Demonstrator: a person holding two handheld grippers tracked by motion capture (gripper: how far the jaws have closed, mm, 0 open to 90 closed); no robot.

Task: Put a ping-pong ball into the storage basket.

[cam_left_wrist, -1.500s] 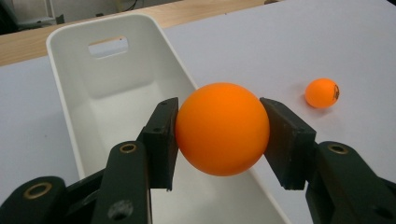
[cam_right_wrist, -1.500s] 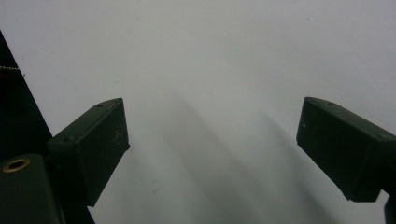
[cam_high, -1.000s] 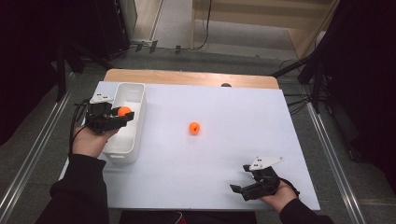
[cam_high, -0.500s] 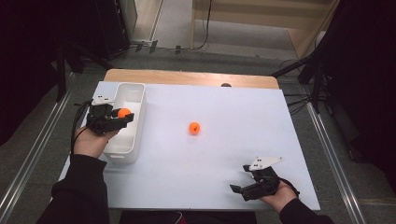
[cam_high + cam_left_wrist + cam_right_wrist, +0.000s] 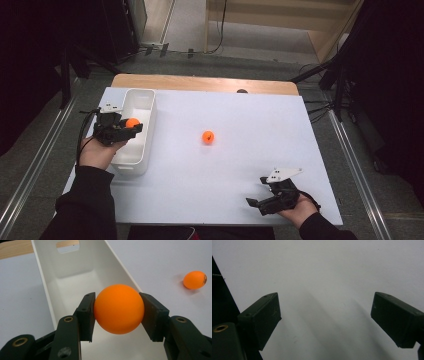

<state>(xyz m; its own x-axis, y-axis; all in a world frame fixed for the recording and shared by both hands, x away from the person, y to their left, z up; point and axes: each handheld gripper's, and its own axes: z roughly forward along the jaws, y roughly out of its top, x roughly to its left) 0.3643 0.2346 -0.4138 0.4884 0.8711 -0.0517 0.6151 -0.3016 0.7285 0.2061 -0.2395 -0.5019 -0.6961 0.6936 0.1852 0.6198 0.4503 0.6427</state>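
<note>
My left gripper is shut on an orange ball, held above the inside of a long white bin at the table's left side. A second orange ball lies loose on the white table near its middle. Near the front right edge my right gripper rests low over bare table, jaws wide apart with nothing between them.
The white tabletop has a wooden strip along its far edge. The bin holds nothing on its visible floor. Dark floor and stands surround the table.
</note>
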